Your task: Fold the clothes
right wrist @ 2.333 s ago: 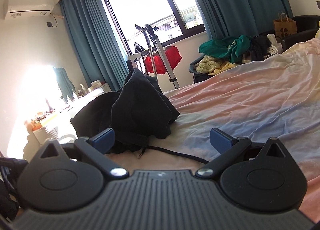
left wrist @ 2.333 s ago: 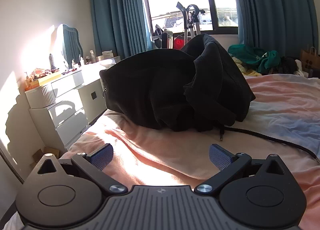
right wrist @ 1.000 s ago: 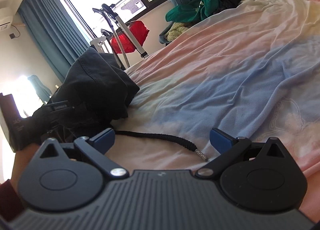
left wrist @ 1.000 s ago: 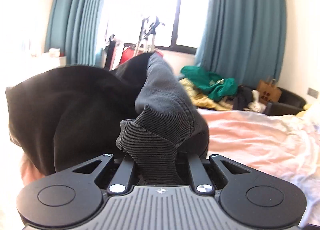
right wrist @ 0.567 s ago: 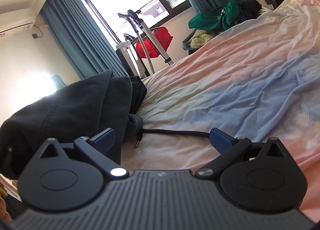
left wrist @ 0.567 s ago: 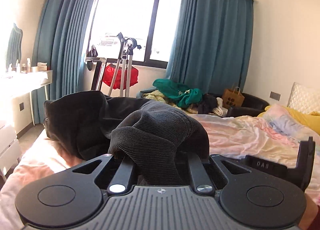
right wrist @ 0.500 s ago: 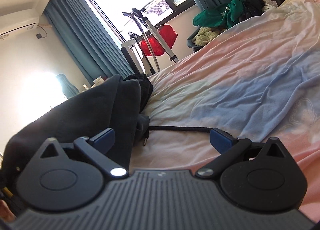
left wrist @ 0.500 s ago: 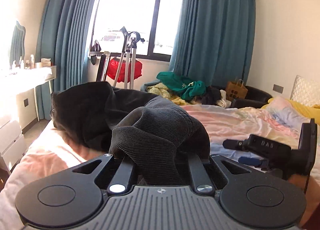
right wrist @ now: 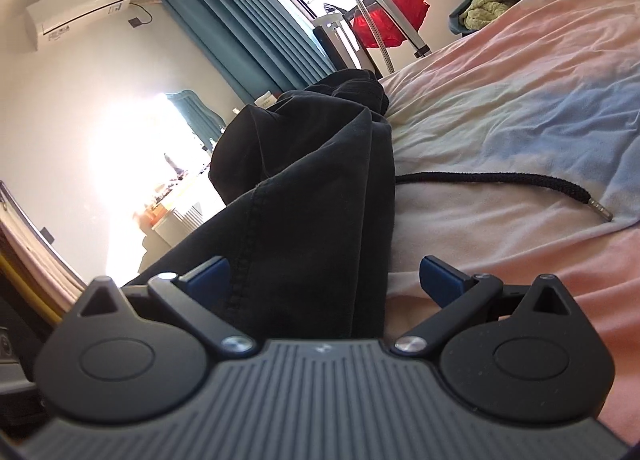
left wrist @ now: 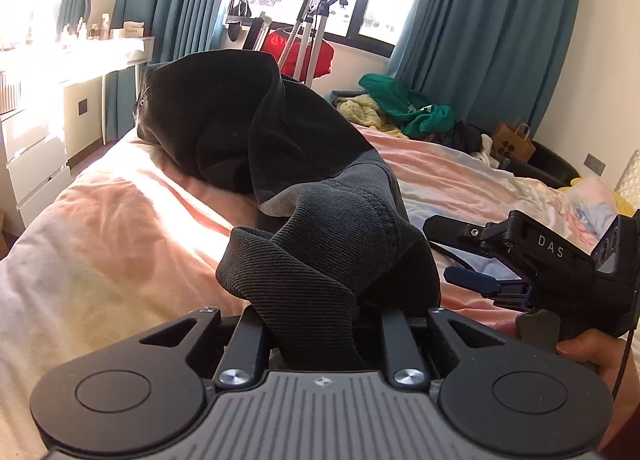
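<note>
Gripping a ribbed cuff or hem of the black hoodie (left wrist: 256, 132), the left gripper (left wrist: 320, 324) has its jaws clenched on the bunched knit. The garment trails from there toward the window in a crumpled heap on the pastel bedsheet (left wrist: 104, 228), nothing laid flat, no fold made. The right gripper (right wrist: 324, 280) sits with jaws spread wide, a hanging fold of the hoodie passing between the blue pads (right wrist: 208, 278) without being pinched. The black drawstring (right wrist: 500, 180) lies loose on the sheet to the right of the hoodie. Judging by this, the work is at its very start: the hoodie must be spread, smoothed and then folded.
</note>
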The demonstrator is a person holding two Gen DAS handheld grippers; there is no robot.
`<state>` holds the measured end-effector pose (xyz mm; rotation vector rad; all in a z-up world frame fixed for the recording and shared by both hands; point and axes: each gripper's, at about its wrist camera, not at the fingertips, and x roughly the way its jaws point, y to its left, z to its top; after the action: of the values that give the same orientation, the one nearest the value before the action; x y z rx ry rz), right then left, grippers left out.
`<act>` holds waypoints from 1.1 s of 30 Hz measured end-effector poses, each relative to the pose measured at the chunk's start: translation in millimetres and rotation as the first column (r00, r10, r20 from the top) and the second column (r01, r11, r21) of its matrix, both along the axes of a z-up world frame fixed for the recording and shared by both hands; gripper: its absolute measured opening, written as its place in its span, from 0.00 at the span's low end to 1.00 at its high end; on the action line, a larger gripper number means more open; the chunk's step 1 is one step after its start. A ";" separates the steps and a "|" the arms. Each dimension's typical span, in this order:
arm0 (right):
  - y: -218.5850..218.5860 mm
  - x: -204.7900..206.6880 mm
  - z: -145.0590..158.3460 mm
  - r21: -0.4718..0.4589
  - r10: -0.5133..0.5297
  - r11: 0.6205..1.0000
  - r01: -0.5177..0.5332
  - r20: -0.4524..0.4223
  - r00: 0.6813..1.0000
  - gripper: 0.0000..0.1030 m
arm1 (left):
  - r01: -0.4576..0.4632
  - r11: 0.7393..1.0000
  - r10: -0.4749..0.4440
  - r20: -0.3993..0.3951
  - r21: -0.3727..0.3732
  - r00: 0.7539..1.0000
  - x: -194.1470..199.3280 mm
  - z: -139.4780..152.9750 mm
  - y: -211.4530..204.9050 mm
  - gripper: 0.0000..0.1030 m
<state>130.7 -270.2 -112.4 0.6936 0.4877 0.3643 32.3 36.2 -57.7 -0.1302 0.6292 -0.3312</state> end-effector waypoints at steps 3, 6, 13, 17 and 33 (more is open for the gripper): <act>0.3 10.1 -6.8 0.094 0.042 0.995 -0.040 -0.019 0.999 1.00 | 0.012 1.000 -0.013 0.014 0.023 1.000 -5.3 -1.7 -7.2 0.20; 5.5 14.2 -9.5 0.106 0.066 0.992 -0.062 -0.038 0.997 1.00 | 0.035 0.999 -0.035 0.021 0.022 0.999 -6.5 -3.8 -10.0 0.20; 16.3 25.5 -20.7 0.146 0.109 0.985 -0.094 -0.096 0.989 1.00 | 0.065 0.998 -0.065 0.025 0.019 0.998 -6.5 -9.3 -15.4 0.23; 16.0 28.4 -26.7 0.196 0.150 0.972 -0.126 -0.111 0.983 1.00 | 0.067 0.998 -0.067 0.017 0.008 0.998 -5.5 -11.3 -16.0 0.23; 20.1 10.9 -3.0 0.080 0.157 0.985 -0.151 -0.087 0.984 0.14 | 0.093 0.994 -0.094 0.021 0.051 0.995 -5.1 -14.2 -22.3 0.35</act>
<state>141.6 -250.1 -115.4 0.7485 0.6207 0.4993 27.2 14.0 -71.9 -0.0488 0.6209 -0.4060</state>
